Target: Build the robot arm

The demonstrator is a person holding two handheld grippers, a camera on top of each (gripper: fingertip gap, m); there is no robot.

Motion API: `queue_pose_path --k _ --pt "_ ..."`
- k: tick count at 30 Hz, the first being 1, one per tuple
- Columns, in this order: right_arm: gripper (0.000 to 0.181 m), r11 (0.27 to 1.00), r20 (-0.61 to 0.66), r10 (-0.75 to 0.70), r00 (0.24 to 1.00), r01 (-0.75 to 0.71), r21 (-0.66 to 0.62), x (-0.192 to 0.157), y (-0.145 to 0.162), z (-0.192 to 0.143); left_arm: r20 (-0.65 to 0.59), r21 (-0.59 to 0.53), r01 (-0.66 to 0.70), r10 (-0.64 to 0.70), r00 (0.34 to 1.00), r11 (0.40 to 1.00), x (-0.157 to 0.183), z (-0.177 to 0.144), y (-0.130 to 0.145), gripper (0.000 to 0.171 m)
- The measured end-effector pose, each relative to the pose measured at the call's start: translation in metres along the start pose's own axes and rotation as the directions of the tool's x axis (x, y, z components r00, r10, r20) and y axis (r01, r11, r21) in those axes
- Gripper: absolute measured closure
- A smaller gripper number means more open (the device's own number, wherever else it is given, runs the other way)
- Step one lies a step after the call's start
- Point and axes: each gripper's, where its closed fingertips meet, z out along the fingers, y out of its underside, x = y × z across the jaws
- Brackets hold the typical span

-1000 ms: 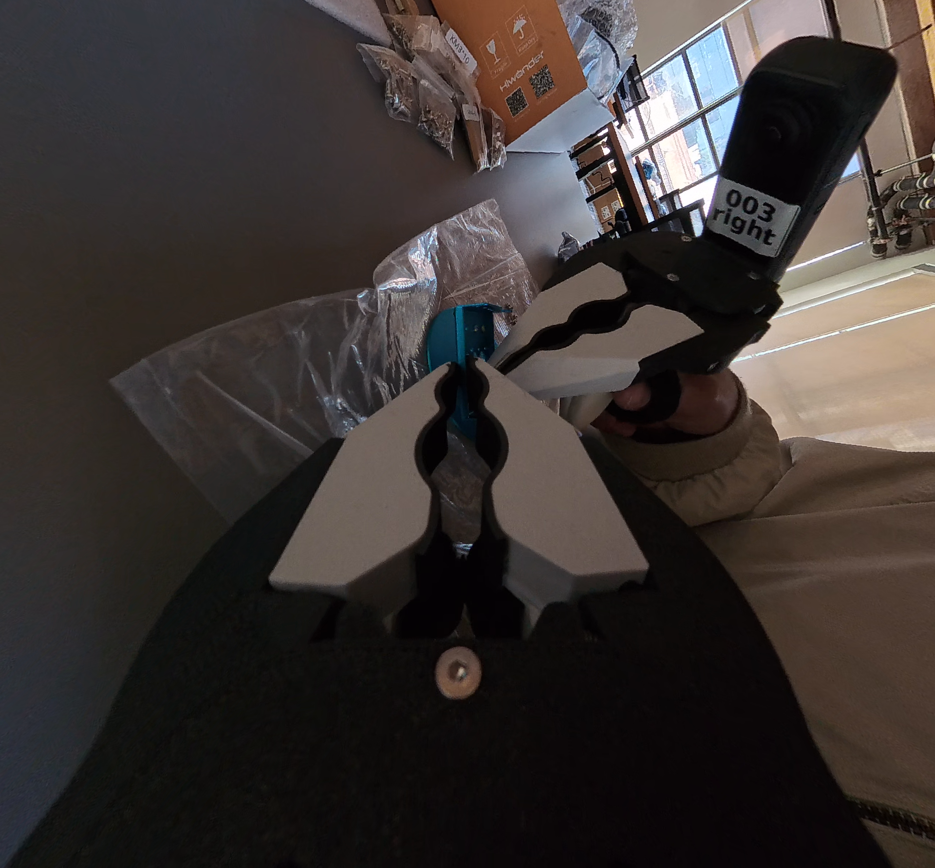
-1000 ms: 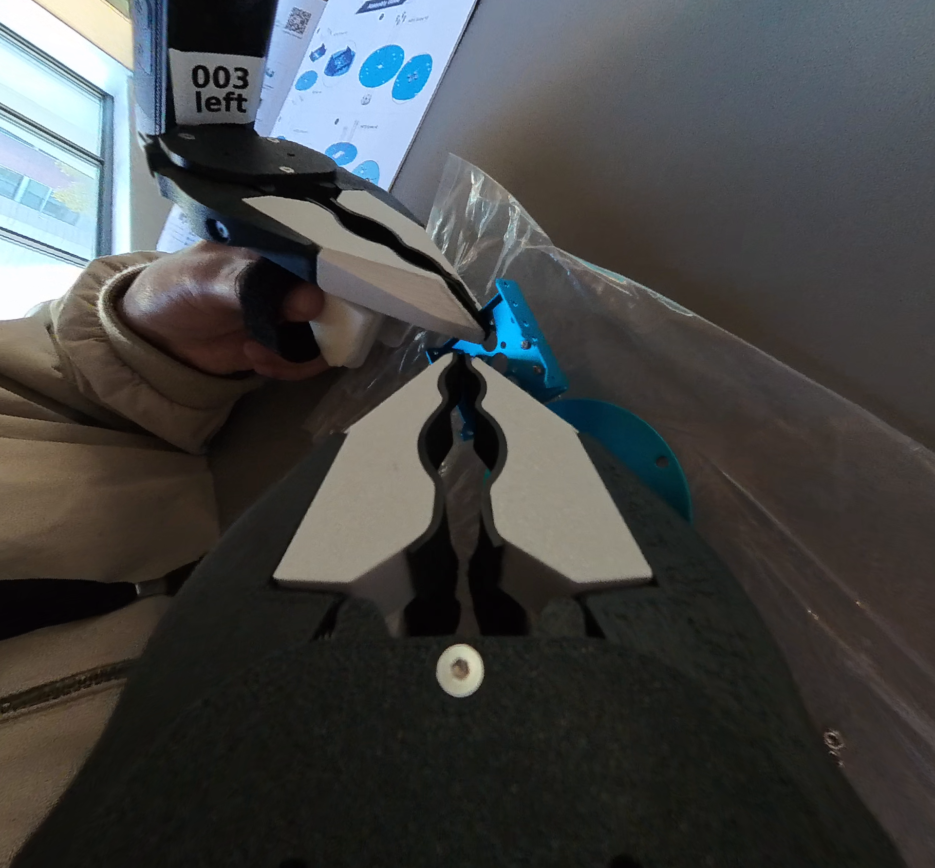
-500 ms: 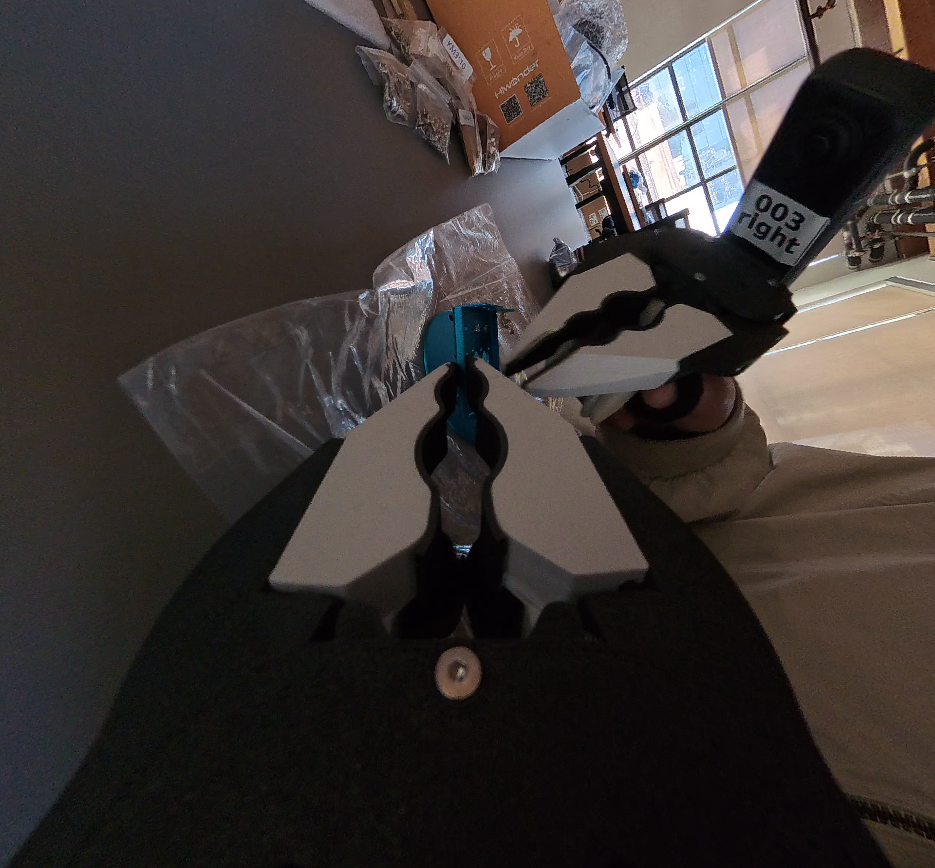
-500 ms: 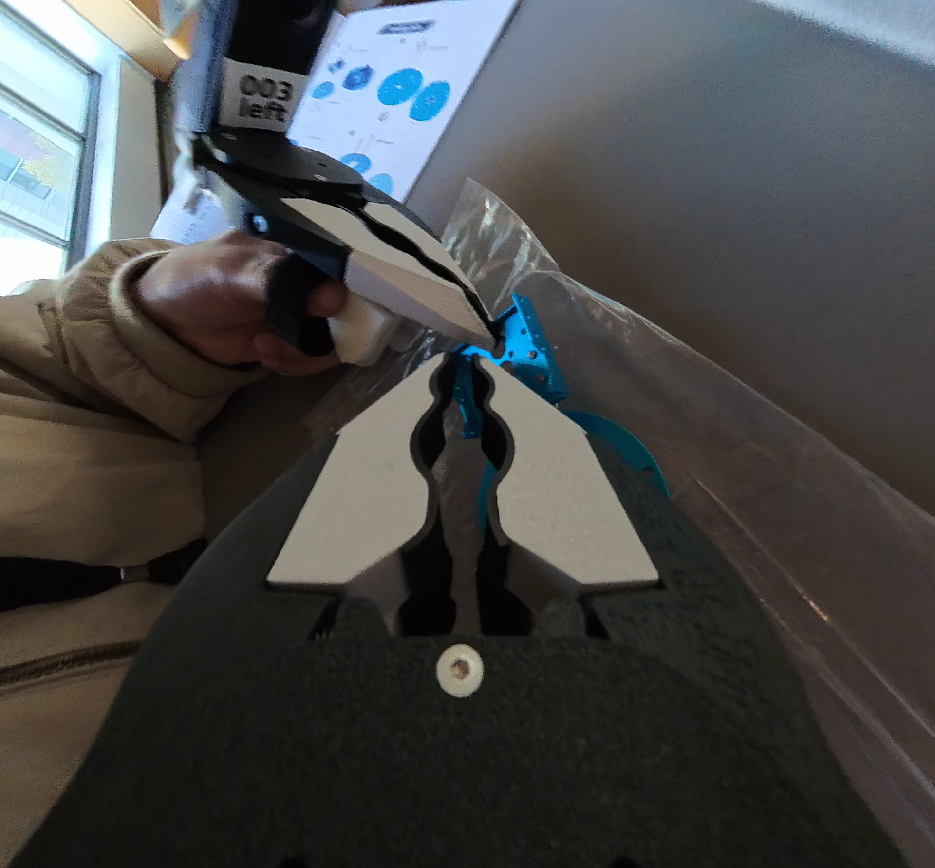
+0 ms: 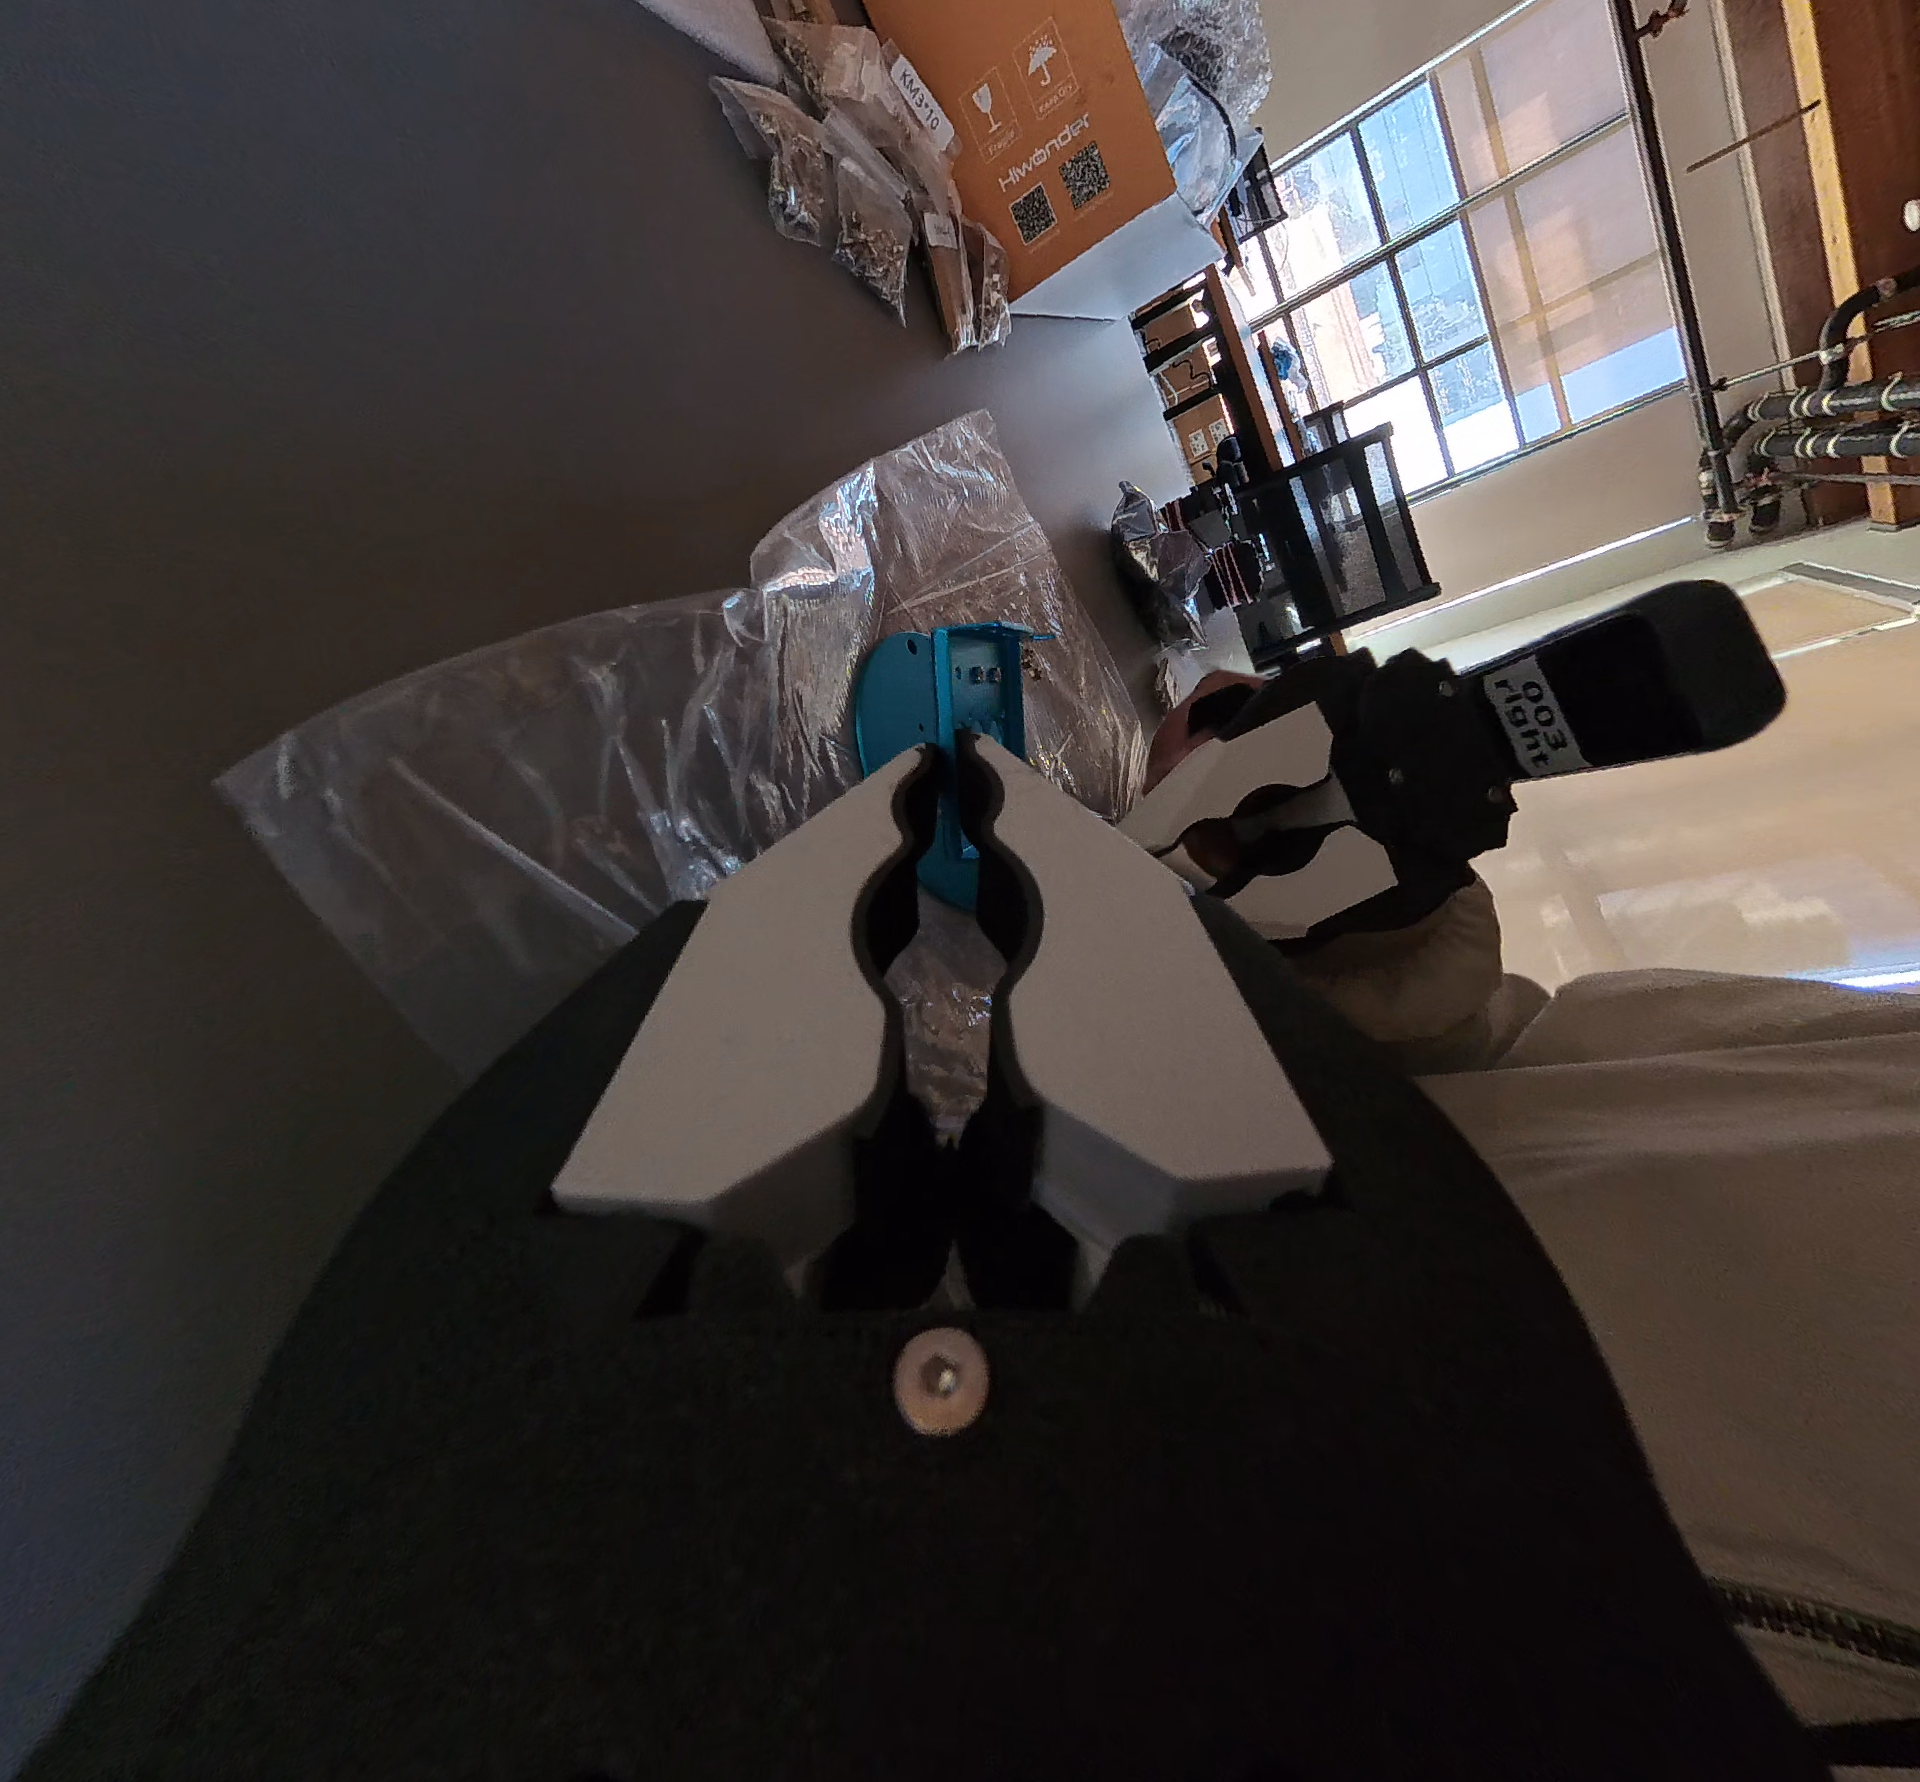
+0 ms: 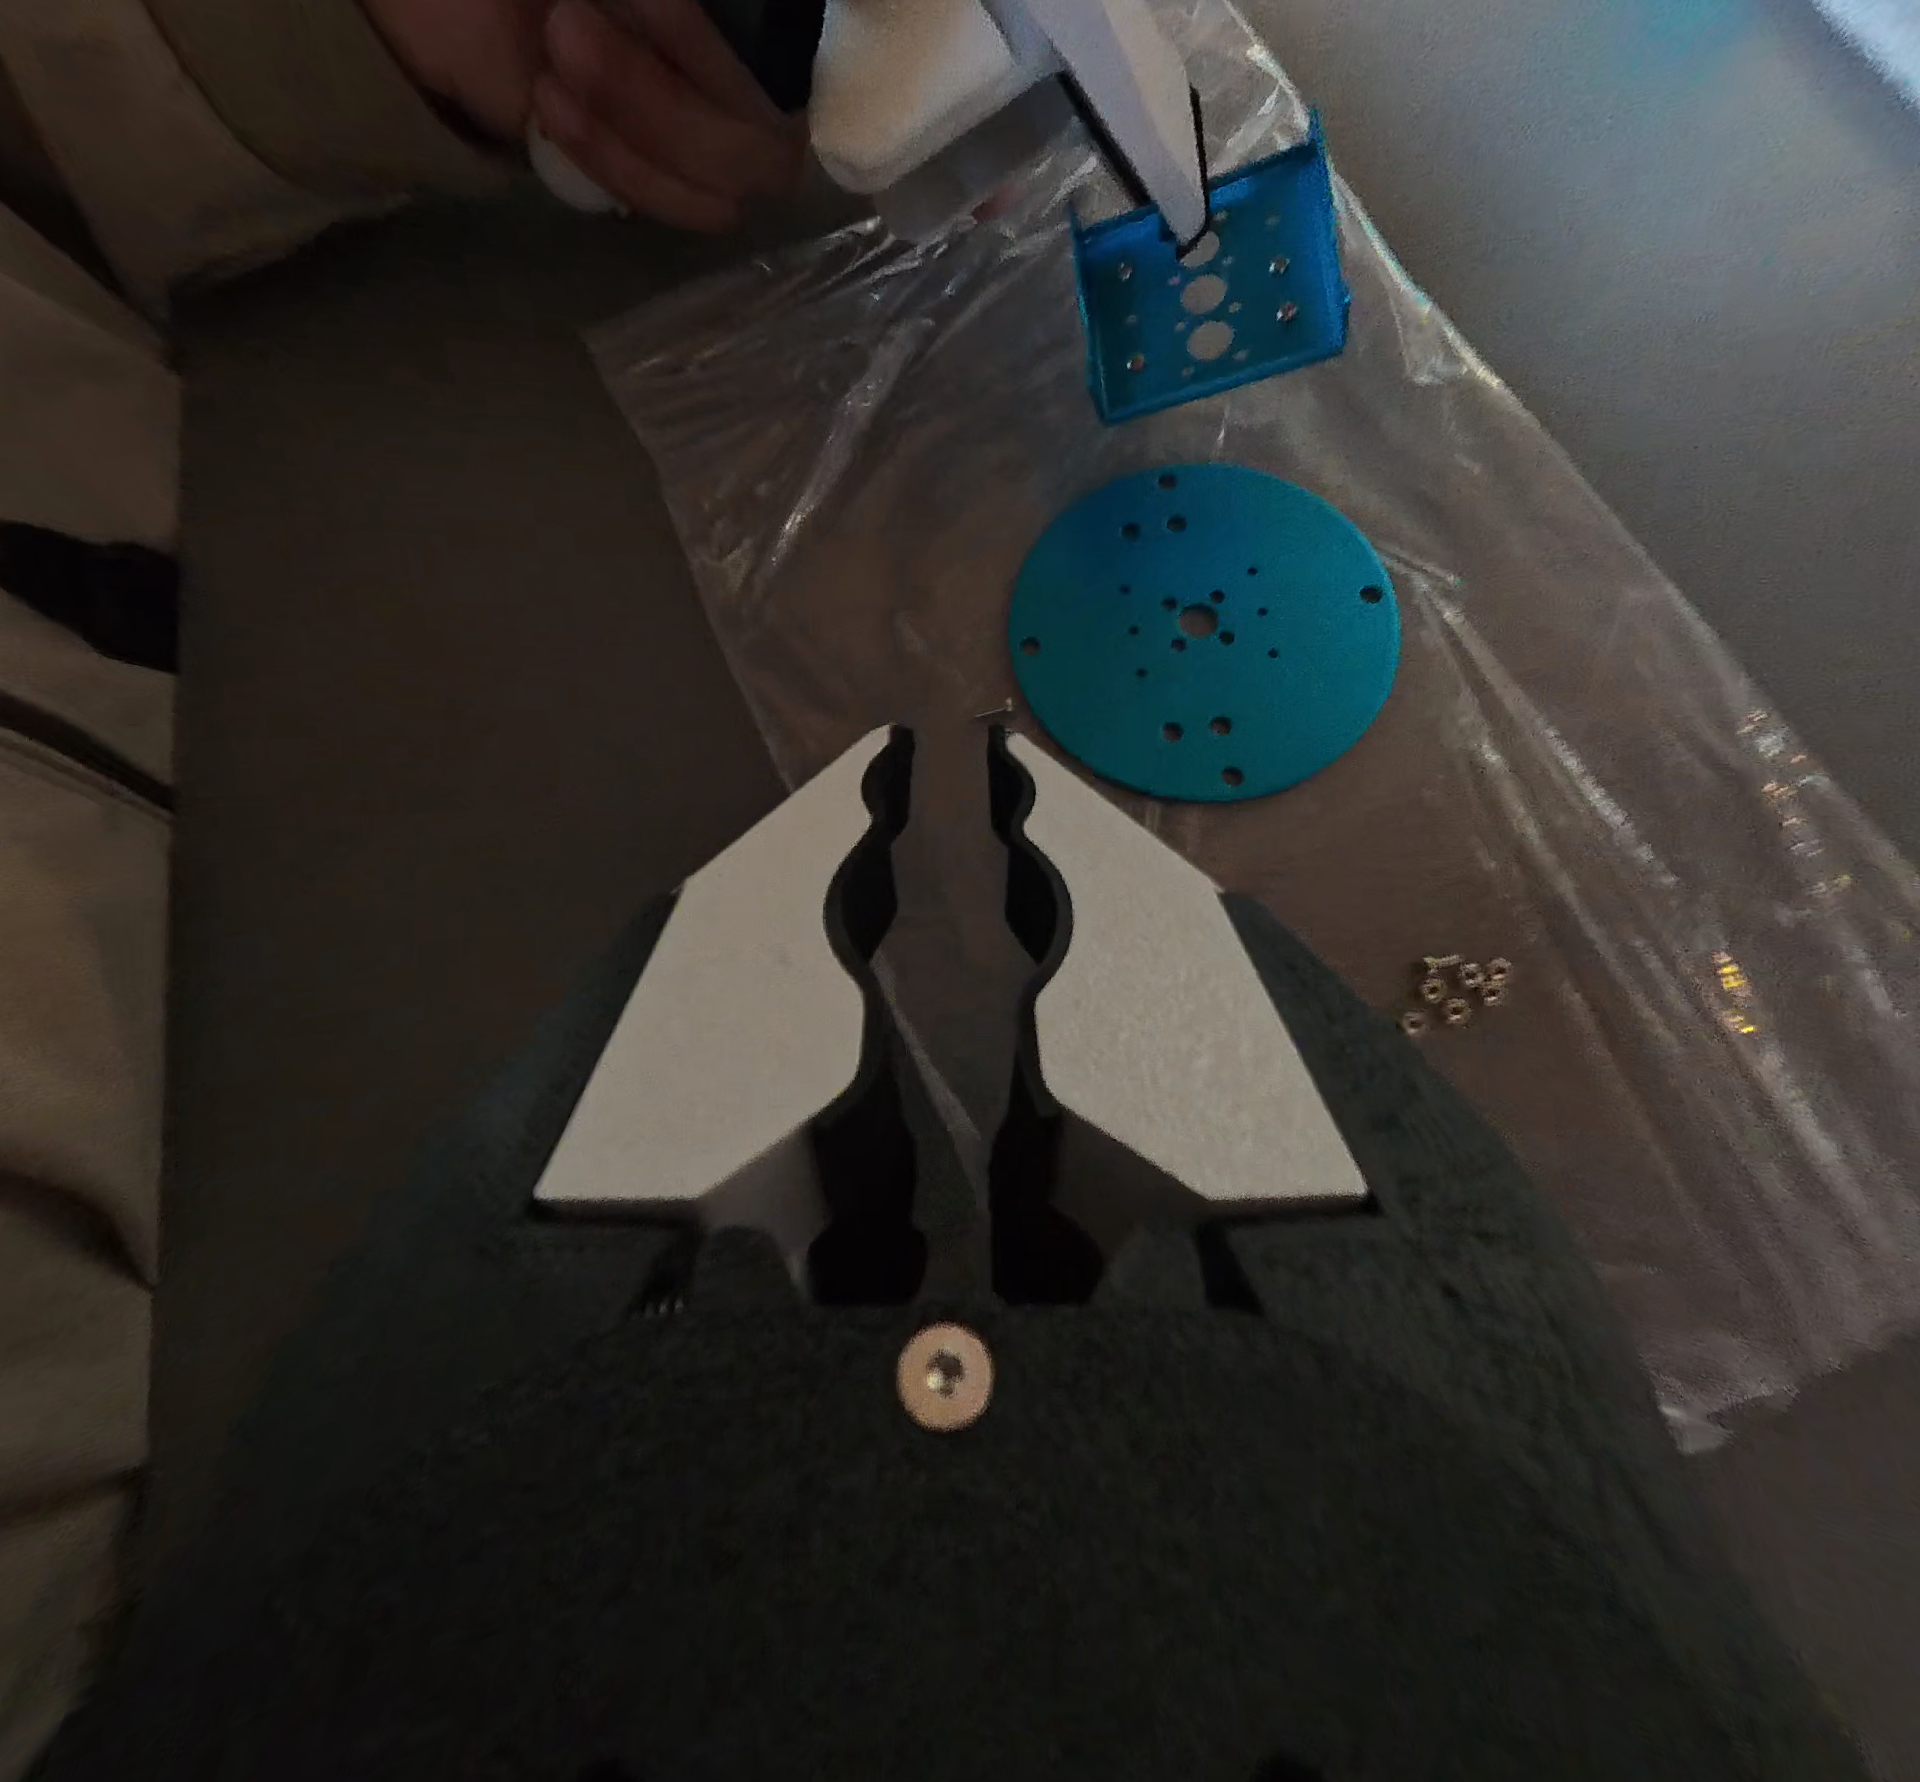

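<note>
The left tool [image 6: 1179,220] is clenched on the perforated blue metal bracket [image 6: 1210,309]. Only the right wrist view shows the flat round blue plate [image 6: 1205,636] on crinkled clear plastic [image 6: 1558,797], with the right tool [image 6: 945,740] released beside it, and small nuts [image 6: 1460,989] on the grey surface [image 6: 416,537].

Left tongs [image 5: 943,764] nearly closed, pinching something at their tips; right tongs [image 6: 943,745] slightly parted, empty, tilted downward.
</note>
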Motion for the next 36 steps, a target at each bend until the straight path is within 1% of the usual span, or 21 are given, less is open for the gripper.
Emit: queue_pose_path --k 1,3,6,9,11,15,19,22,24,34,36 --pt "0.167 1.0 0.001 0.011 1.0 -0.011 -0.006 0.0 0.003 0.0 -0.003 -0.002 0.0 0.0 1.0 1.0 0.0 0.0 0.0 0.17" --pt "0.168 1.0 -0.051 0.017 0.999 -0.017 0.005 0.01 0.004 -0.006 -0.008 -0.004 0.003 -0.003 1.0 1.0 0.001 0.001 0.001 0.17" --pt "0.169 0.998 -0.189 0.071 0.979 -0.069 0.013 0.046 0.011 -0.024 -0.011 -0.001 0.008 -0.008 1.0 1.0 0.001 0.0 0.0 0.17" --pt "0.169 0.981 -0.244 0.194 0.95 -0.184 0.063 0.071 0.015 -0.034 -0.014 -0.001 0.012 -0.012 1.0 1.0 0.001 0.0 0.0 0.17" --pt "0.17 0.98 -0.286 0.195 0.938 -0.178 0.084 0.079 0.017 -0.035 -0.014 -0.001 0.012 -0.012 1.0 1.0 0.001 0.0 0.0 0.17" --pt "0.17 0.991 -0.334 0.13 0.933 -0.119 0.053 0.086 0.025 -0.033 -0.019 0.001 0.017 -0.017 1.0 1.0 0.001 -0.001 -0.001 0.17" --pt "0.172 0.994 -0.312 0.105 0.944 -0.102 0.024 0.087 0.029 -0.031 -0.025 -0.006 0.016 -0.017 1.0 1.0 0.003 0.0 0.001 0.17" --pt "0.177 0.998 -0.322 0.063 0.944 -0.062 0.013 0.087 0.029 -0.03 -0.027 -0.006 0.019 -0.019 0.999 1.0 0.003 0.0 0.001 0.17" --pt "0.177 0.999 -0.331 0.041 0.943 -0.043 0.001 0.086 0.03 -0.029 -0.029 -0.004 0.022 -0.022 0.999 1.0 0.003 0.0 0.0 0.17" --pt "0.178 1.0 -0.374 0.002 0.927 -0.012 -0.025 0.089 0.03 -0.028 -0.035 -0.009 0.024 -0.025 0.999 1.0 0.004 0.0 0.001 0.17" --pt "0.177 1.0 -0.363 0.001 0.932 -0.011 -0.028 0.087 0.029 -0.027 -0.034 -0.008 0.024 -0.024 0.999 1.0 0.003 0.0 0.001 0.17"
